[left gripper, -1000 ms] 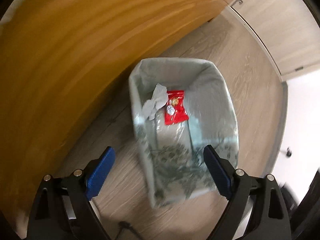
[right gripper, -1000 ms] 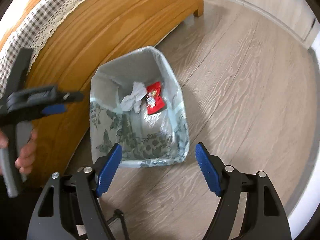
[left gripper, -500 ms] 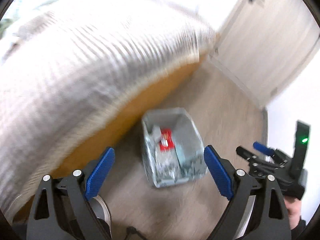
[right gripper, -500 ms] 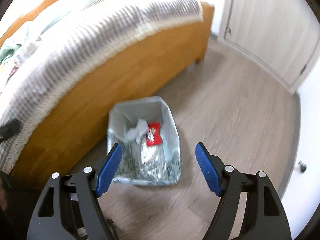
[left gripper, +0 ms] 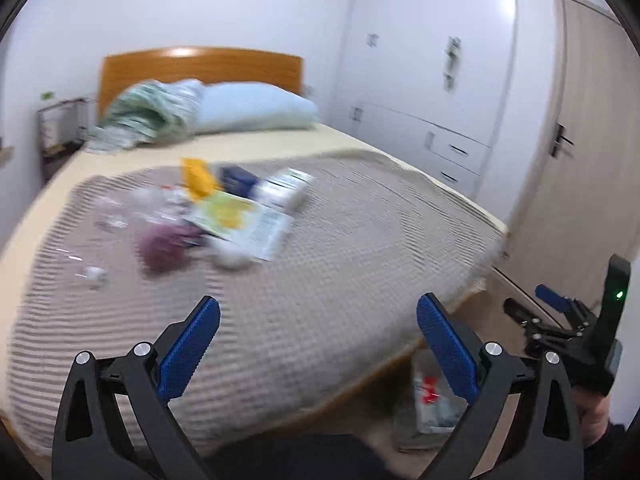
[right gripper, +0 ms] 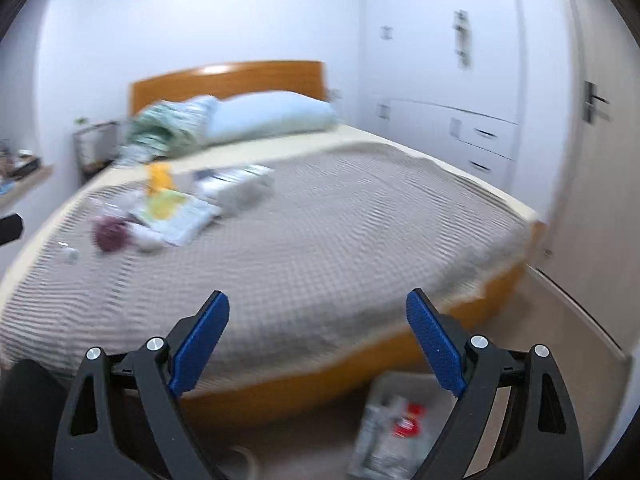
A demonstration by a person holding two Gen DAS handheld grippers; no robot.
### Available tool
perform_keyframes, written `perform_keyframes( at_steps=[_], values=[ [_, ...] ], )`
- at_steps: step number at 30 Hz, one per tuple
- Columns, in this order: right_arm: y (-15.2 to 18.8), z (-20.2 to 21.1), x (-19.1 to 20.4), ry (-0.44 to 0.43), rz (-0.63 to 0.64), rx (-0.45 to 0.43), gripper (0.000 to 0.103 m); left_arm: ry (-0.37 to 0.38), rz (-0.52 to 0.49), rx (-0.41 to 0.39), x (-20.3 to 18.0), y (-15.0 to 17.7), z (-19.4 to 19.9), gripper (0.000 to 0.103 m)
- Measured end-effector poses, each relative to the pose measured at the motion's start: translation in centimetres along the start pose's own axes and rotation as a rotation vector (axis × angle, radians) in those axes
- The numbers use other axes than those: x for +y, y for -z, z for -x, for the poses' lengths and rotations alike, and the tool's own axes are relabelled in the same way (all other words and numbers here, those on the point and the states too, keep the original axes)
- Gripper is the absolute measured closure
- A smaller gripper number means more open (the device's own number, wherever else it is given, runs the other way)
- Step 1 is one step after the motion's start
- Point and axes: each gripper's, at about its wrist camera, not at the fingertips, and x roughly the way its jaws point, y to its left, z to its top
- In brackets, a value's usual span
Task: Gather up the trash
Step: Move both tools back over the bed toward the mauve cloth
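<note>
Beige waffle-weave cloth bedspread (left gripper: 340,264): rough, matt. Orange wooden headboard (left gripper: 200,68): smooth, glossy. White cupboard fronts (left gripper: 420,60): smooth, w/ slight sheen.

Left gripper (left gripper: 318,344) and right gripper (right gripper: 318,338) both point slightly downward over the bed (left gripper: 320,264), jaws opening with nothing between the 2 fingers.
</note>
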Motion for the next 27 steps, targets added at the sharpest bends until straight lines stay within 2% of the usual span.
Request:
perform_keyframes(
  at_steps=[4,7,8,10,12,15,19,21,23,27],
  values=[
    [-1.8,-1.7,5.6,-0.081,0.066,-0.032,0.017,-0.118,0.032,-0.028,7.6,-0.2,2.2,0.007],
    [-3.2,-2.4,9.2,-0.143,0.104,-0.085,0.017,-0.193,0.077,-0.003,13.4,0.0,1.5,0.007],
    [-3.6,-2.7,10.4,-0.166,0.120,-0.099,0.011,-0.220,0.090,0.000,15.4,0.2,1.5,0.007],
    [-4.5,-4.6,13.2,-0.261,0.170,-0.091,0.008,-0.251,0.103,-0.003,19.3,0.2,1.1,0.007],
    [-5.4,-7.4,15.8,-0.326,0.245,-0.028,0.008,-0.273,0.115,0.032,23.3,-0.4,-0.3,0.007],
    [-6.3,-11.1,20.1,-0.278,0.393,0.017,0.008,-0.289,0.118,0.100,28.5,-0.9,-3.3,0.007],
    [-6.5,-16.0,26.1,-0.287,0.633,0.047,0.008,-0.270,0.127,0.154,34.1,-1.3,-6.5,0.007],
    [-5.8,-18.8,29.0,-0.290,0.770,0.059,0.013,-0.264,0.127,0.180,36.0,-1.5,-8.1,0.007],
    [-5.1,-21.3,31.2,-0.286,0.905,0.061,0.037,-0.258,0.112,0.205,37.6,-1.9,-9.8,0.007],
    [-4.5,-25.4,34.3,-0.279,1.042,0.072,0.044,-0.213,0.033,0.257,38.8,-2.2,-12.7,0.007]
  ],
)
